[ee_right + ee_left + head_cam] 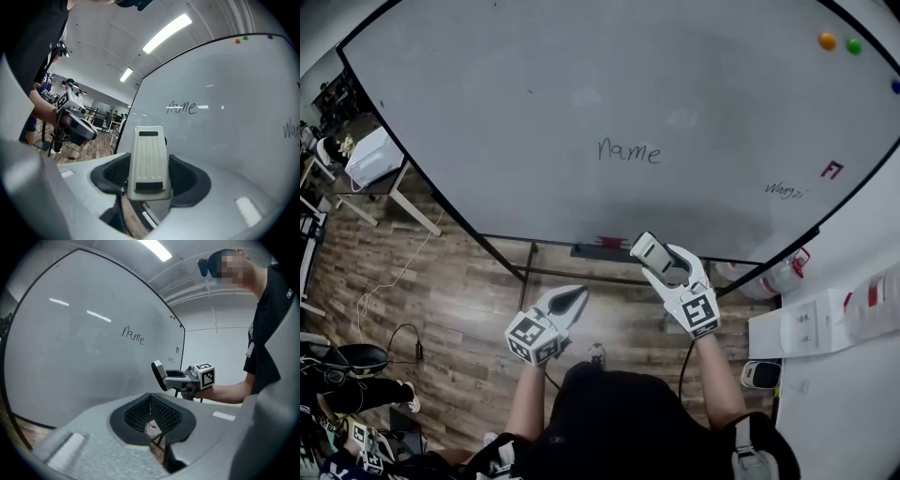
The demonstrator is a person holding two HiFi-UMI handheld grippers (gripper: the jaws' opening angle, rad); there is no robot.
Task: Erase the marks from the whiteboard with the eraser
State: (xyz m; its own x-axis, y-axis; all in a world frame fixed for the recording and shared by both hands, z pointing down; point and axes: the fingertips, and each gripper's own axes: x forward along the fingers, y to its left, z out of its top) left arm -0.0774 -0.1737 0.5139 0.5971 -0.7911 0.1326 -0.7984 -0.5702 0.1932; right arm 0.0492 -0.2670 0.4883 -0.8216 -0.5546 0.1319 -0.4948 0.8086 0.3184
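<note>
The whiteboard (534, 112) fills the top of the head view and carries the black word "name" (629, 151). Near its right edge are a black scribble (784, 190) and a small red mark (832, 170). My right gripper (662, 257) is shut on a pale grey eraser (648, 247), held below the board's lower edge and apart from it. In the right gripper view the eraser (149, 159) stands upright between the jaws, with "name" (182, 108) beyond it. My left gripper (572, 298) hangs lower left, shut and empty. The left gripper view shows the eraser (158, 374) and "name" (133, 334).
Orange (827, 41), green (854, 45) and blue (896, 85) magnets sit at the board's top right. A red marker lies on the tray (605, 246). A white bag (373, 155) rests on a table at the left. Cables (394, 281) trail over the wooden floor. A white wall (853, 281) stands at the right.
</note>
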